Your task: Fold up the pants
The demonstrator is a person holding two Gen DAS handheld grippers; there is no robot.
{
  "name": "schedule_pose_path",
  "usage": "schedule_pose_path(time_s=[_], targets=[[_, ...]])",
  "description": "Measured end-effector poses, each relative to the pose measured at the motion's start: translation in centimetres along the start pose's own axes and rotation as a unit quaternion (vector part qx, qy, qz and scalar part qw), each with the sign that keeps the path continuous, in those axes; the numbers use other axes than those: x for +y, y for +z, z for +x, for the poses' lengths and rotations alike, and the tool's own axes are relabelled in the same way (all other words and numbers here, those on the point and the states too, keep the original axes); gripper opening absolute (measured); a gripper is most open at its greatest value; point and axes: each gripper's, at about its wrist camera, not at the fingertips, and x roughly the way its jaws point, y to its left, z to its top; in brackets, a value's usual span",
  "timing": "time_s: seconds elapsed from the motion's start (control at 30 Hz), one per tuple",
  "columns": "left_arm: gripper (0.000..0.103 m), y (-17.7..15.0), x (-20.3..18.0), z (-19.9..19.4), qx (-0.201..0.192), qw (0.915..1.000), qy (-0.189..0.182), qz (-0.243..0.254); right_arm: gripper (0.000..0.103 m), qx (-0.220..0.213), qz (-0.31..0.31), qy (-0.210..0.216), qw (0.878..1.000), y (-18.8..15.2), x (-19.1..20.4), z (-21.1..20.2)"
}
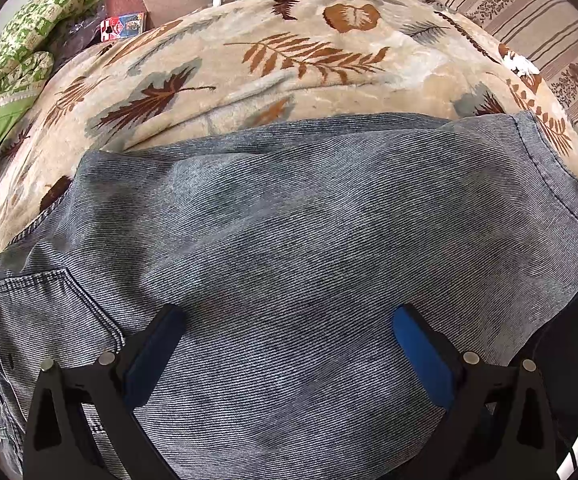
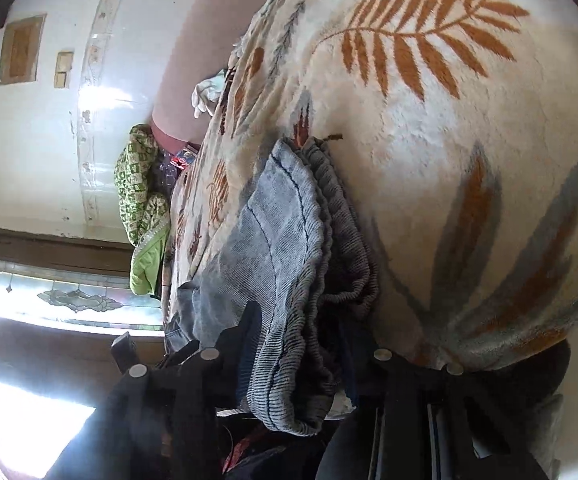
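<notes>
Cream fleece blanket with brown fern and leaf print (image 1: 289, 60) covers the bed. Grey-blue striped denim pants (image 1: 309, 248) lie flat across its near half, waist end bunched at the right.

Left gripper (image 1: 289, 322) hovers over mid-leg, blue-padded fingers (image 1: 421, 356) spread wide, nothing between them.

Right gripper (image 2: 297, 344) has the ribbed elastic waistband (image 2: 321, 240) bunched between its fingers; looks clamped on it.

Step, my read: waist end gripped, fold not yet carried over. Next needs the left to pin or grab cloth while the right lifts across.

Only the left view shows the leg hem and flat spread; only the right shows waistband, wall and window (image 2: 69, 300).
</notes>
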Motion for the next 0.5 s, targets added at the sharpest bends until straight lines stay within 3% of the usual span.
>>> schedule_pose_path(time_s=[0.1, 0.23, 0.27, 0.3, 0.37, 0.5], targets=[[0.103, 0.0, 0.1, 0.1, -0.001, 1.0000, -0.001, 0.001, 0.038, -0.012, 0.005, -0.009, 1.000, 0.0, 0.0, -1.3], [0.103, 0.0, 0.2, 0.3, -0.002, 1.0000, -0.001, 0.001, 0.041, -0.034, 0.013, 0.029, 0.999, 0.0, -0.7, -4.3], [0.103, 0.0, 0.1, 0.3, -0.002, 1.0000, -0.001, 0.002, 0.057, -0.030, 0.011, 0.021, 0.999, 0.0, -0.8, -4.7], [0.103, 0.0, 0.1, 0.4, -0.002, 1.0000, 0.000, 0.002, 0.064, -0.024, 0.010, 0.008, 1.000, 0.0, -1.0, -5.0], [0.103, 0.1, 0.1, 0.4, -0.002, 1.0000, 0.000, 0.002, 0.067, -0.019, 0.014, -0.008, 1.000, 0.0, -1.5, -5.2], [0.103, 0.1, 0.0, 0.4, -0.001, 1.0000, 0.004, 0.001, 0.068, 0.011, 0.018, 0.006, 1.000, 0.0, -2.7, -3.8]])
